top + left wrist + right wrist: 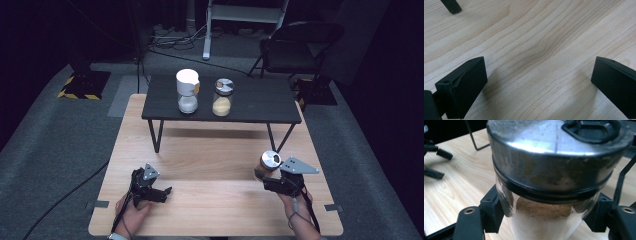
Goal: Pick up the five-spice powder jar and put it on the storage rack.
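Observation:
My right gripper (262, 176) is shut on a glass spice jar (268, 164) with a metal lid and brown powder inside, held up above the wooden table (210, 165) at the right. In the right gripper view the jar (544, 195) stands upright between both black pads (491, 210), which press on its glass sides. My left gripper (162, 194) rests low over the table at the left, open, with nothing between its jaws; in its own view bare wood lies between the pads (466, 82).
A small black table (220, 100) stands at the far side of the wooden one. On it are a white-lidded jar (187, 92) of white powder and a metal-lidded jar (222, 97) of yellow powder. A folding chair (295, 45) stands behind.

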### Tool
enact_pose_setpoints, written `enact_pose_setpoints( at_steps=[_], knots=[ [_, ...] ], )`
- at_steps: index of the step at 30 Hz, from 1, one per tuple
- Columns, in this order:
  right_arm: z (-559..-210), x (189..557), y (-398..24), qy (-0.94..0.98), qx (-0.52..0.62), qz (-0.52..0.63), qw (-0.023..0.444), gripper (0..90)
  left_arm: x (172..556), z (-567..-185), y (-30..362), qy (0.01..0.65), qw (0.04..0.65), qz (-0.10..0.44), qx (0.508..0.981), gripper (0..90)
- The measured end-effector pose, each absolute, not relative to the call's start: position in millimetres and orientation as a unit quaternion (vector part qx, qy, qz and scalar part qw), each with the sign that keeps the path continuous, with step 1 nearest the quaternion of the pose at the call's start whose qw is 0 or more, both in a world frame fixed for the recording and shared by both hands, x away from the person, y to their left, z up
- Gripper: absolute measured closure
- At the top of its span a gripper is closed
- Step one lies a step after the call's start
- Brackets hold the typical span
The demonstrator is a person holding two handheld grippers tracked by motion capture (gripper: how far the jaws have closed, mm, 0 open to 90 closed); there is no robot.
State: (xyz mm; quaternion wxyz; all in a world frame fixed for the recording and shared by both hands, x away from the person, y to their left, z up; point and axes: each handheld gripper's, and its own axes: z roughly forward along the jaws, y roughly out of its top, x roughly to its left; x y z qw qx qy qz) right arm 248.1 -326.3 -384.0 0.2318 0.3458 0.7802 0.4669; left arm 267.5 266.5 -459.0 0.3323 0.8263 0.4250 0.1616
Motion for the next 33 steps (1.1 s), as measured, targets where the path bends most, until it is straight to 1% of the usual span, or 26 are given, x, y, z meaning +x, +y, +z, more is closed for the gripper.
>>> enact_pose_setpoints(
  at_steps=[11, 17, 24, 33],
  knots=[
    [-323, 274, -324, 0.779, 0.341, 0.468, 0.240, 29.7, 267, -459, 266, 0.425, 0.332, 0.162, 0.826, 0.3],
    [-297, 293, -319, 0.778, 0.343, 0.470, 0.238, 29.7, 267, -459, 266, 0.425, 0.332, 0.162, 0.826, 0.3],
    [-273, 316, -308, 0.778, 0.340, 0.468, 0.244, 29.7, 267, -459, 266, 0.425, 0.332, 0.162, 0.826, 0.3],
    [-253, 345, -291, 0.774, 0.342, 0.469, 0.254, 29.7, 267, -459, 267, 0.424, 0.333, 0.162, 0.826, 0.3]
  ],
)
